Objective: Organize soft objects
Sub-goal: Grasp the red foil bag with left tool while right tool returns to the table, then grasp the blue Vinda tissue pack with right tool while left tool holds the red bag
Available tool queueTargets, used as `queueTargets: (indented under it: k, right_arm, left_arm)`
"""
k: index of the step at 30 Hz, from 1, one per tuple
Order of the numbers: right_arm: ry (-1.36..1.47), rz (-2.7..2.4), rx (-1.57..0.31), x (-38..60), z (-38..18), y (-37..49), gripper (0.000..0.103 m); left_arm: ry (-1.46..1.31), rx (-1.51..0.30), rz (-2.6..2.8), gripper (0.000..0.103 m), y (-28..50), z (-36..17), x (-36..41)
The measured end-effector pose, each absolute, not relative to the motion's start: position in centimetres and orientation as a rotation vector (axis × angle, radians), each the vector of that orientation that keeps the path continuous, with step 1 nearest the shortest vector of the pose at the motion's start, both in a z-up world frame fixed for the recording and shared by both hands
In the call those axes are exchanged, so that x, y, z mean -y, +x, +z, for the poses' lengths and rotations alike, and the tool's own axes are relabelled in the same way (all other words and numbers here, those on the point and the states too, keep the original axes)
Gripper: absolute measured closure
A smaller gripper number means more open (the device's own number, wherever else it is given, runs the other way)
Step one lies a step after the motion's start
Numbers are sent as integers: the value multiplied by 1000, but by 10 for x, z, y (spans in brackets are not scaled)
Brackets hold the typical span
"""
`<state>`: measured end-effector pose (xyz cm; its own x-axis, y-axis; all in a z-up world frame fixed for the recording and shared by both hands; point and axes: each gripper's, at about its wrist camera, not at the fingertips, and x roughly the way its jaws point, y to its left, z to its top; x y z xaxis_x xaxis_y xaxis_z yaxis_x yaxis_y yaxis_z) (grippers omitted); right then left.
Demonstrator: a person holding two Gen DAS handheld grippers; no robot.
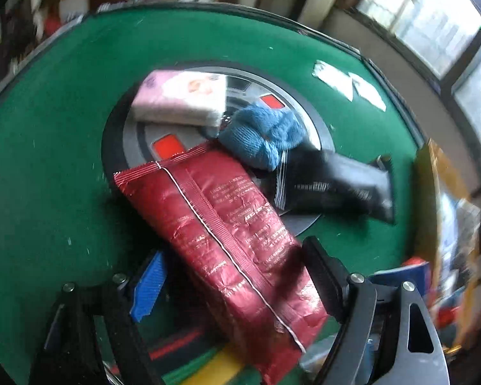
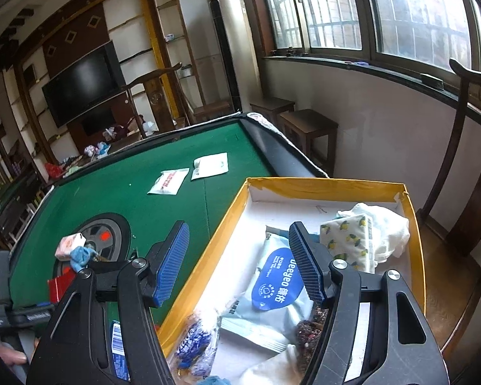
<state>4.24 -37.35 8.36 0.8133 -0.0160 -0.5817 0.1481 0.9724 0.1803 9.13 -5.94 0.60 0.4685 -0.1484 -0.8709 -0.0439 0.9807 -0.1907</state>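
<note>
Between my left gripper's (image 1: 234,288) wide jaws the red packet (image 1: 227,240) is lying loose; my right gripper (image 2: 240,263) is hovering half-open, empty, over the yellow box (image 2: 227,221).

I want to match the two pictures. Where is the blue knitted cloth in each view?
Left wrist view: the blue knitted cloth lies just above the middle, on the grey round centre panel, right of the pink tissue pack.
Right wrist view: it is small at the lower left, again beside the pink tissue pack.
Shared landmark: the pink tissue pack.
</note>
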Motion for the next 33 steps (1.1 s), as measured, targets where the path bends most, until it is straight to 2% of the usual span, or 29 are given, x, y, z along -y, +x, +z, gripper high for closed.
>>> queueTargets:
  k: [2,4,5,7,10,23,27,29,31,33]
  right_arm:
    - [218,-86,-618,372,83,43,38]
    - [220,-77,-620,370,82,44,38]
    - [224,-66,-622,369,81,44,38]
    - [234,-36,-624,366,80,45,38]
    - [262,45,-638,358,78,45,38]
    - [178,236,-732,294,55,53,38]
    - [171,234,-742,294,53,53,38]
    - [180,238,-741,296,54,52,38]
    - [185,235,-733,297,55,51,38]
    - [190,240,-729,298,57,50,38]
  left_arm:
    - [-174,-1060,-64,24,91,6,62]
    - [-180,-1033,-77,41,87,8,57]
    - [-198,-1029,-87,45,87,9,52]
    - [-253,-1011,-102,62,82,14,38]
    - [-327,-1006,-137,68,77,17,19]
    - [-460,-1022,-156,67,77,12,-1]
    - [-549,-1069,-139,51,80,12,-8]
    - [-547,-1046,-121,46,78,19,-6]
    - [-512,-1022,-83,36,78,29,0]
    - [-464,-1025,-44,35,80,35,9]
